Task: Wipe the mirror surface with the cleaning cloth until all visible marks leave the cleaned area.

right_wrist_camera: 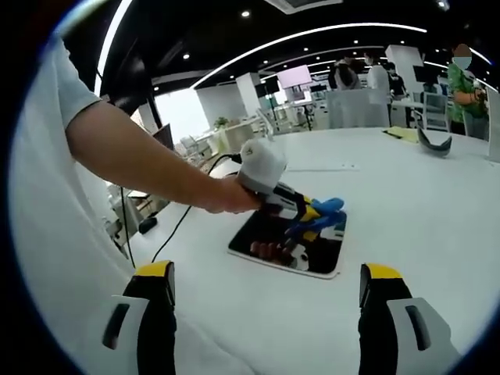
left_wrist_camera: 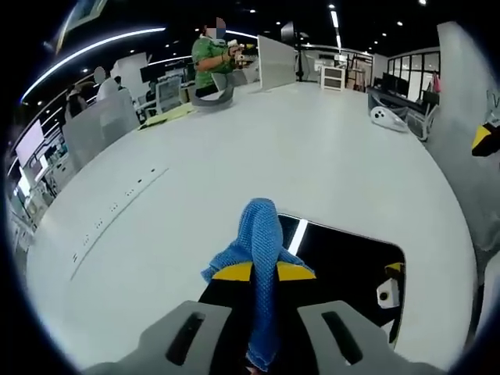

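Note:
A blue cleaning cloth (left_wrist_camera: 260, 258) is pinched between my left gripper's (left_wrist_camera: 264, 273) yellow-tipped jaws, its free end bunched over the mirror (left_wrist_camera: 344, 262), a dark rectangular pane lying flat on the white table. From the right gripper view the left gripper (right_wrist_camera: 316, 219) comes in from the left in a person's hand, holding the cloth (right_wrist_camera: 324, 209) above the mirror (right_wrist_camera: 269, 234), which reflects it. My right gripper (right_wrist_camera: 266, 293) hovers back from the mirror with its jaws wide apart and nothing between them.
The white table (left_wrist_camera: 258, 148) stretches far beyond the mirror. At its far side lie a grey curved object (left_wrist_camera: 213, 98), yellow sheets (left_wrist_camera: 168, 115) and white partitions. A person in green (left_wrist_camera: 212, 58) stands behind. Black cables (right_wrist_camera: 183, 211) trail off the left edge.

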### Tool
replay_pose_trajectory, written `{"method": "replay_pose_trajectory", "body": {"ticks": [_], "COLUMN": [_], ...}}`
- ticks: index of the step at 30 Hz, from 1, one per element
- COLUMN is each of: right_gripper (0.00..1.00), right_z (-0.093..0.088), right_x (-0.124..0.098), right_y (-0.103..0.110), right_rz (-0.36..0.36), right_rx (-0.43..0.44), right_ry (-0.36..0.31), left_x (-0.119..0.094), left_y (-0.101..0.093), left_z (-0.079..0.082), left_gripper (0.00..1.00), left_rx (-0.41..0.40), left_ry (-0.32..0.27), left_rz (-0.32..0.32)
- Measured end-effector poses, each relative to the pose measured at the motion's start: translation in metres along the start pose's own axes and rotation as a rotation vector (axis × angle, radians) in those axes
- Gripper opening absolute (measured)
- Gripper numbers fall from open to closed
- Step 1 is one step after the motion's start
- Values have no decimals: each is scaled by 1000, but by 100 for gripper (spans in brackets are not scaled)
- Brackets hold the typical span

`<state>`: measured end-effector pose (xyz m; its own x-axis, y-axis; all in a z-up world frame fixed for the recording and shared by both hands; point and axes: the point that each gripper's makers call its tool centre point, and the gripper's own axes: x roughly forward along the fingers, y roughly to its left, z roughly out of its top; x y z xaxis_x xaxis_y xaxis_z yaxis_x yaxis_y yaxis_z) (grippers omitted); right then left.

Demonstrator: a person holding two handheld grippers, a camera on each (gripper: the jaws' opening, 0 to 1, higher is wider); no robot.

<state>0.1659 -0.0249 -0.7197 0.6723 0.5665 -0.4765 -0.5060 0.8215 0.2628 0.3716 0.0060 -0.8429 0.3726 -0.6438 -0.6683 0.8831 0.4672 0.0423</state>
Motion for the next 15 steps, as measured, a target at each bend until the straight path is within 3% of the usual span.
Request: {"method": "replay_pose_trajectory", "body": {"ticks": [15], "right_gripper": [98], "right_z": [1], "right_x": [1], "right_y": [-2], "right_rz": [2], "right_rx": [-4], "right_ry": [-4], "left_x": [-5], "left_y": [-5], "left_z": [-4], "left_gripper": [7], "left_rx": [-18], "left_ry": [-8], "left_rz": [2]}}
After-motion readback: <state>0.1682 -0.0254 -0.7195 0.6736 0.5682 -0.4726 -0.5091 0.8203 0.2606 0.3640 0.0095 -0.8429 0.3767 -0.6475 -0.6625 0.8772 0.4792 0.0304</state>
